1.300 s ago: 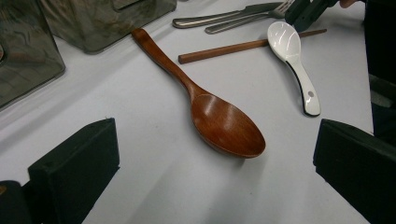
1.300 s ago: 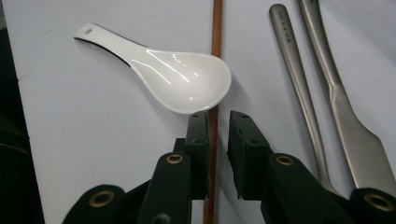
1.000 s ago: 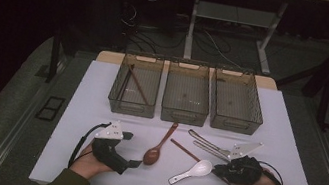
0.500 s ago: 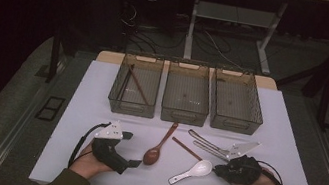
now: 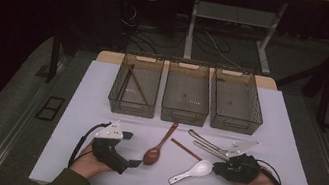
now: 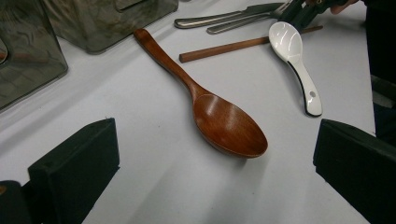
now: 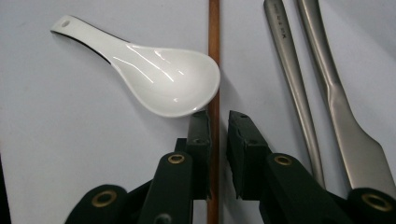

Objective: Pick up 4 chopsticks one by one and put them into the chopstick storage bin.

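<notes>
A brown chopstick (image 7: 214, 56) lies on the white table (image 5: 93, 111) and runs between the jaws of my right gripper (image 7: 219, 121). Those jaws stand narrow and have just been opening; a thin gap shows beside the stick. A white ceramic spoon (image 7: 163, 79) rests just left of the tips. In the high view my right gripper (image 5: 217, 170) sits low at the right, by the white spoon (image 5: 192, 171). My left gripper (image 5: 130, 149) is open wide, and a wooden spoon (image 6: 224, 123) lies just ahead between its jaws.
Three clear bins stand in a row at the back: the left bin (image 5: 131, 110) holds a chopstick (image 5: 138, 84); the middle bin (image 5: 183, 118) and right bin (image 5: 233, 127) look bare. A metal knife (image 7: 341, 102) and another metal handle (image 7: 292, 84) lie right of my right gripper.
</notes>
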Tool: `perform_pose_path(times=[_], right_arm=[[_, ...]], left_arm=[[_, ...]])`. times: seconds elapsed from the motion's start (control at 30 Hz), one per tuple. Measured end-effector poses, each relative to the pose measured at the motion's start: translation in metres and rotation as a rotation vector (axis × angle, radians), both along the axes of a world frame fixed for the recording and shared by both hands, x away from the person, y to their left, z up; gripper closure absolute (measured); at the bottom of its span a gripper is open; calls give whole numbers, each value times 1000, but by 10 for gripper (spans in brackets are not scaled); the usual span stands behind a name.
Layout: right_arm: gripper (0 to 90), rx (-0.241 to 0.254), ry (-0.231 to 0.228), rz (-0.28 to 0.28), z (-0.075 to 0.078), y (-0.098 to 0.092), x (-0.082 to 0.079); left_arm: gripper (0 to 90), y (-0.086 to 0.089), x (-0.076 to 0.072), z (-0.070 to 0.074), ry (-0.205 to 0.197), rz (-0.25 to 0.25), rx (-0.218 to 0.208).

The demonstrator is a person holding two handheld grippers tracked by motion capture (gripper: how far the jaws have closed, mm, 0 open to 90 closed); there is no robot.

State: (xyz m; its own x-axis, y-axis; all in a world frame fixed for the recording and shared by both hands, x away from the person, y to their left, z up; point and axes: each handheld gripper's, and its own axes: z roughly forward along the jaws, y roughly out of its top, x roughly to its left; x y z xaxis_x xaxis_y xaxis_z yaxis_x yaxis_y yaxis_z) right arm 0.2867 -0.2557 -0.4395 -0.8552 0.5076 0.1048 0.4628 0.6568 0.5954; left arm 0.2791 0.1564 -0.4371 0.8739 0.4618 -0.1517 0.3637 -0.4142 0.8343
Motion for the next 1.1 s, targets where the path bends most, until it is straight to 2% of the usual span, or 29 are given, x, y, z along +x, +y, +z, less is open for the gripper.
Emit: perform_pose_path(times=[0.3,0.6,0.67,1.1], right_arm=[[828,16,-20,-1,-2,0,5],[845,30,-7,-6,-3,-3,6],[846,24,-21,-19,-2,-4,6],[846,128,-38,-57,17,-19,8]], left_arm=[[0,0,0,0,0,0,0],[0,0,0,0,-3,1,-2],[0,0,0,0,-3,3,-6],[0,0,0,0,-3,-1,1]])
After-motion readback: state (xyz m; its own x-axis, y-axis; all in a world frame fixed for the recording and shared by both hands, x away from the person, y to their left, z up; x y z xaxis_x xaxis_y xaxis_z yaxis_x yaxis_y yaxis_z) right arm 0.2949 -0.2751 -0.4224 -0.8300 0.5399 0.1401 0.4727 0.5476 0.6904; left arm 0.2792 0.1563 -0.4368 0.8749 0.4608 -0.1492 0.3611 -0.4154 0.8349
